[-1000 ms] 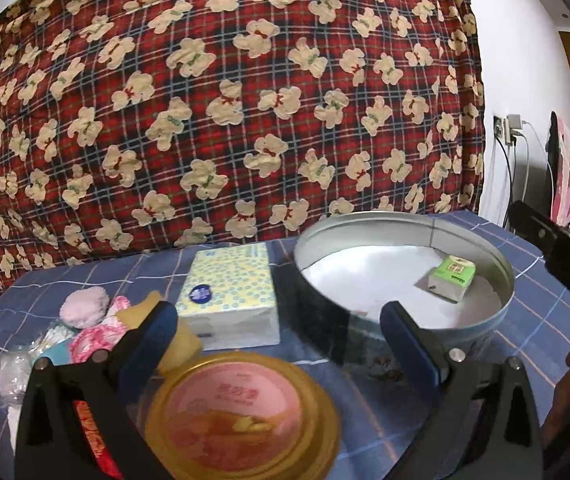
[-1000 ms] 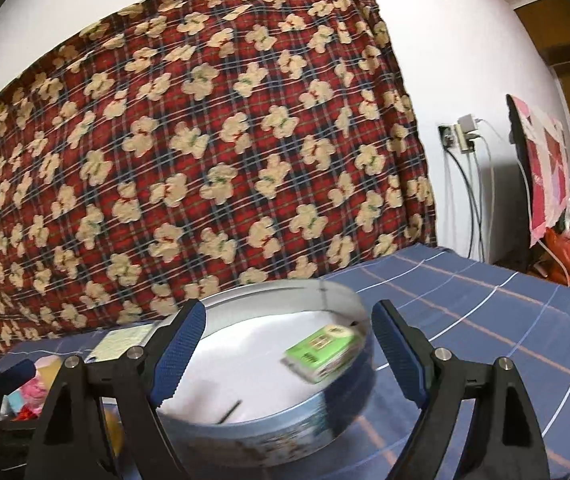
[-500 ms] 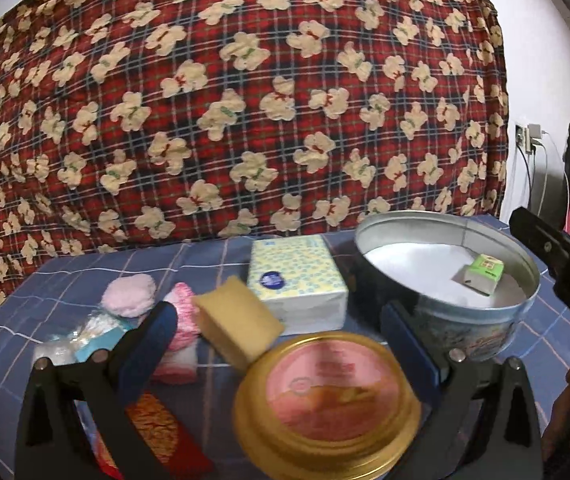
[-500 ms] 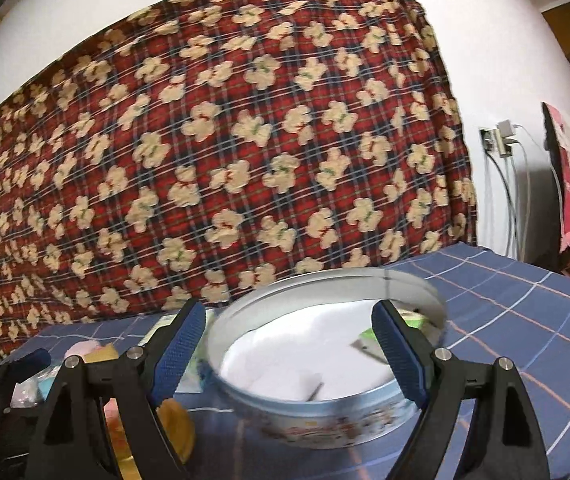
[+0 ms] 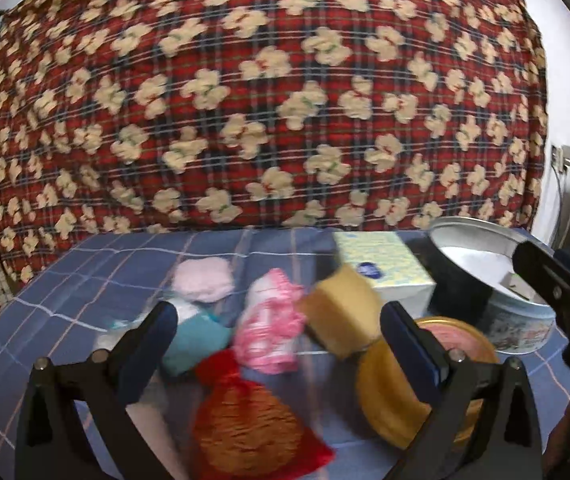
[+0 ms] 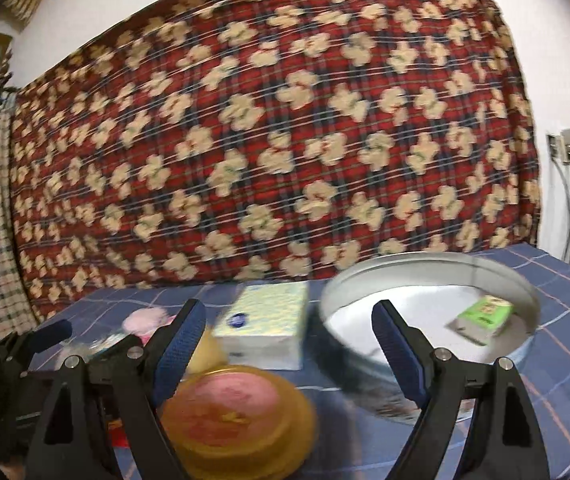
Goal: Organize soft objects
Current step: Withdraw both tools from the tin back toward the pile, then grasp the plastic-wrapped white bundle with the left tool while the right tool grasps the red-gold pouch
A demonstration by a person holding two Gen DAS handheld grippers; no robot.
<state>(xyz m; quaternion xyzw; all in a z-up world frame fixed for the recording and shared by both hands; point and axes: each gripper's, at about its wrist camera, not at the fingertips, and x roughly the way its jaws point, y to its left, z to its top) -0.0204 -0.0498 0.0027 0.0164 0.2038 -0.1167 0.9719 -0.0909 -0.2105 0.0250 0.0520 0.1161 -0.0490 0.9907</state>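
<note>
Right now the left claw (image 5: 277, 336) stands wide with nothing pressed between its blue pads, low in the frame of the left wrist view. Between and just beyond its fingers lies a cluster of soft things on the blue checked cloth (image 5: 85, 280): a pale pink puff (image 5: 204, 280) at centre left, a teal and white bundle (image 5: 195, 340) below it, a pink and white frilly piece (image 5: 271, 320) at centre, and a red-orange drawstring pouch (image 5: 245, 420) at the bottom centre. A yellow sponge (image 5: 345, 312) sits tilted right of centre, just beside a tissue pack (image 5: 381, 264) with a dotted wrapper. A round gold lid (image 5: 405, 384) with a pink top lies at lower right, partly behind the right finger. The round metal tin (image 5: 497, 280) stands at the right edge, near the tissue pack.

In the right wrist view the right claw (image 6: 289, 336) is also spread wide and holds nothing. The gold lid (image 6: 237, 408) fills the bottom centre between its fingers, the tissue pack (image 6: 269, 324) lies just above it, and the tin (image 6: 425, 276) sits at the right with a small green packet (image 6: 483, 318) lying inside it on a white floor. A red plaid blanket with cream bears (image 6: 285, 140) covers the whole background. Both views are blurred.
</note>
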